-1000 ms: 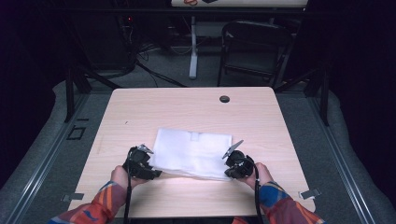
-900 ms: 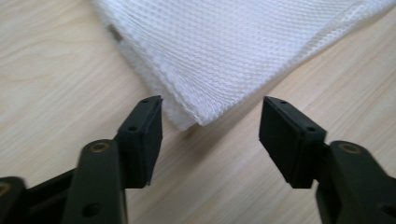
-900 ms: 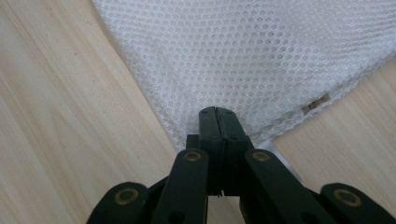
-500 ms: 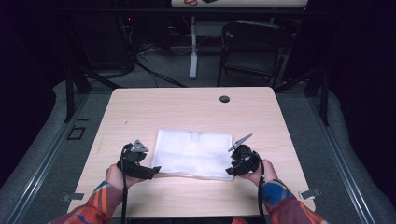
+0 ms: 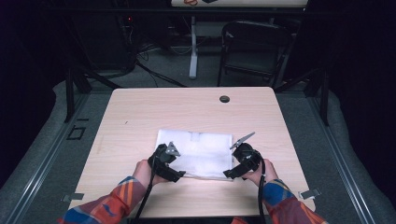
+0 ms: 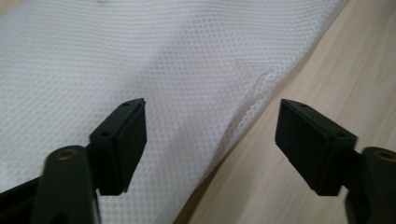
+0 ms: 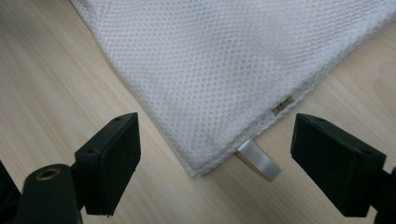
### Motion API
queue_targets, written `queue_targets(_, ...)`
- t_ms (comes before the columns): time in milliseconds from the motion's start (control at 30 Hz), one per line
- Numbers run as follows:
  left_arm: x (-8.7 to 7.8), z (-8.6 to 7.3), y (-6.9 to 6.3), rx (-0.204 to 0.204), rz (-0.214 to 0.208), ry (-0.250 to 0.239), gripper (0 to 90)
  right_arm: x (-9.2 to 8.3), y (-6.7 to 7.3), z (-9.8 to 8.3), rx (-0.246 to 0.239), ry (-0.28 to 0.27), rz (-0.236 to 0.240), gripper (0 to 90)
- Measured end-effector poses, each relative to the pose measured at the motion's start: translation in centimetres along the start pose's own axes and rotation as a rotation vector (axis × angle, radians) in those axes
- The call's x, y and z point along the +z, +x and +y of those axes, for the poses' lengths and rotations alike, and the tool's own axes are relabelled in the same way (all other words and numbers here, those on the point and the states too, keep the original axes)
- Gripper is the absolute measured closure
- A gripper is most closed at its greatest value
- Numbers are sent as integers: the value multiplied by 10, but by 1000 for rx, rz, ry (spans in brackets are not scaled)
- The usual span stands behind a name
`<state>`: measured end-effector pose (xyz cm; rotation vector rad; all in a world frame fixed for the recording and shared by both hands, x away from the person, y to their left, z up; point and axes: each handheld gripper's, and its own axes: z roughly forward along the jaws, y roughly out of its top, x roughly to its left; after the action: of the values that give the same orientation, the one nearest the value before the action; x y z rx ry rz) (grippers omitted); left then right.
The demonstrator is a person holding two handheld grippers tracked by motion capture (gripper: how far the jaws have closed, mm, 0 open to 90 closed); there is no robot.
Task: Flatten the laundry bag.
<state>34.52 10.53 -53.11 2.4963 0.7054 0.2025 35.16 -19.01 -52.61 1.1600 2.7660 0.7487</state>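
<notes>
Left gripper (image 5: 173, 173) is sitting at the near left edge of the white mesh bag (image 5: 198, 151); compared with a second ago the hand has slid sideways along that edge toward the bag's middle. Its jaws have just been opening and now closing a touch, and they are standing wide, gripping nothing, with the bag's rumpled edge (image 6: 252, 100) lying between the fingers (image 6: 122, 140) but no pad pressing it.

Right gripper (image 5: 233, 173) is staying over the near right corner; its jaws have just been opening from a clamp and are now gaping, with the corner (image 7: 198, 168) and a grey tab (image 7: 259, 161) lying loose between the fingers.

Judgement: both releases probably mean the fold is laid down and a regrip is coming.

The table (image 5: 140, 112) beyond the fingers is carrying just a dark grommet (image 5: 224, 99), well apart; a chair (image 5: 254, 51) is standing behind. Nothing is blocking.
</notes>
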Motion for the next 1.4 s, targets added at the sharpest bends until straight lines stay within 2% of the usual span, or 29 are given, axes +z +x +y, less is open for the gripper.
queue_targets(67, 8, 6, -3, 40, -22, 9, 392, 1, 0, 0, -3, 3, 8, 169)
queue_targets(167, 16, 12, -7, 91, -36, 23, 462, 1, -1, 0, -14, 22, 15, 191)
queue_targets(200, 21, 15, -8, 109, -38, 44, 473, 2, 0, 0, -12, 21, 19, 197)
queue_targets(267, 26, 17, -9, 130, -61, 70, 514, 3, 2, 0, -7, 15, 17, 210)
queue_targets(433, 38, 18, -15, 177, -63, 121, 612, 3, 2, -1, 4, 3, 26, 224)
queue_targets(467, 38, 18, -16, 179, -64, 115, 631, 2, 1, 0, -10, 18, 30, 229)
queue_targets(567, 38, 18, -18, 184, -74, 110, 683, 3, 2, 0, -7, 15, 30, 236)
queue_targets(867, 38, 16, -15, 149, -94, 89, 763, 4, 2, 0, -6, 23, 42, 248)
queue_targets(900, 37, 16, -14, 149, -95, 85, 764, 5, 4, 0, 18, 7, 57, 248)
queue_targets(933, 37, 16, -14, 147, -101, 81, 773, 6, 4, -1, 15, 9, 54, 248)
queue_targets(967, 37, 16, -14, 142, -101, 80, 776, 5, 3, 0, 2, 25, 51, 248)
queue_targets(1067, 37, 16, -14, 145, -104, 81, 775, 5, 3, 0, 0, 25, 52, 250)
queue_targets(1167, 37, 16, -14, 147, -112, 87, 725, 5, 3, 0, 0, 25, 54, 250)
queue_targets(1267, 37, 17, -14, 152, -112, 86, 714, 5, 3, 0, -1, 26, 53, 250)
queue_targets(1400, 36, 17, -16, 149, -117, 59, 718, 5, 2, 0, -14, 34, 48, 250)
